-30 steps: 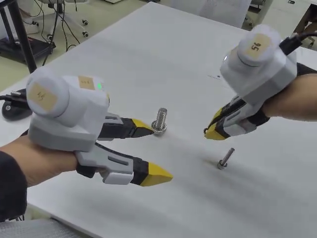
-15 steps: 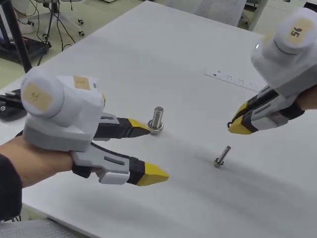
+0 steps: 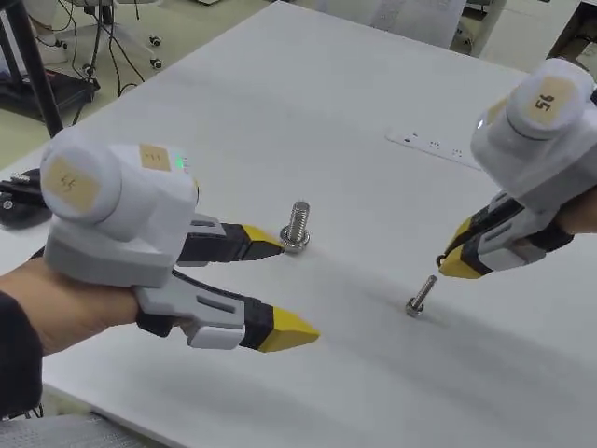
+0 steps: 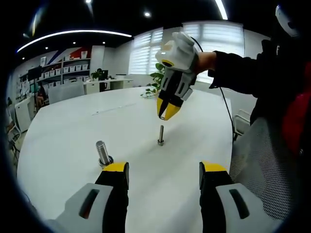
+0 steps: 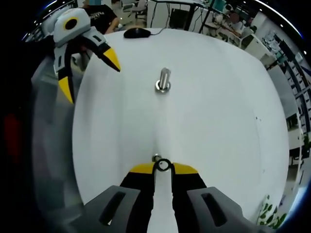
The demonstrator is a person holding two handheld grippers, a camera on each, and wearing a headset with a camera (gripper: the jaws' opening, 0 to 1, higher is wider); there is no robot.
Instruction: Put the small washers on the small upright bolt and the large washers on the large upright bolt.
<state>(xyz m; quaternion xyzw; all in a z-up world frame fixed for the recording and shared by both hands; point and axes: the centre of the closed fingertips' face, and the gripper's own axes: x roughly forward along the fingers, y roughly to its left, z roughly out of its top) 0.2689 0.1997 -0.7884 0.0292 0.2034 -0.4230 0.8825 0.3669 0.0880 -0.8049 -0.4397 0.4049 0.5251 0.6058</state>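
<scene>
The right gripper (image 3: pixel 455 265) has dropped back toward the small bolt (image 3: pixel 420 297) since half a second ago, so threading looks imminent. Its jaws are pinched almost closed on a small washer (image 5: pixel 164 165) just above the bolt's tip. The left gripper (image 3: pixel 289 285) gapes wide and empty beside the large bolt (image 3: pixel 298 225). Both bolts stand mid-counter (image 3: pixel 308 112), toward its near edge.

Count: two bolts, two grippers, at least one washer

One thick silver threaded bolt (image 3: pixel 298 222) stands at 9 o'clock from one thin silver bolt (image 3: pixel 422 293) on one white workbench (image 3: pixel 280 103). Two yellow-tipped grippers: the left gripper (image 3: pixel 287 285) and the right gripper (image 5: pixel 164 168), whose tips pinch one small dark metal ring washer (image 5: pixel 158 164). The silver ring stack (image 3: pixel 296 246) at the thick bolt's foot may be one washer or several.
</scene>
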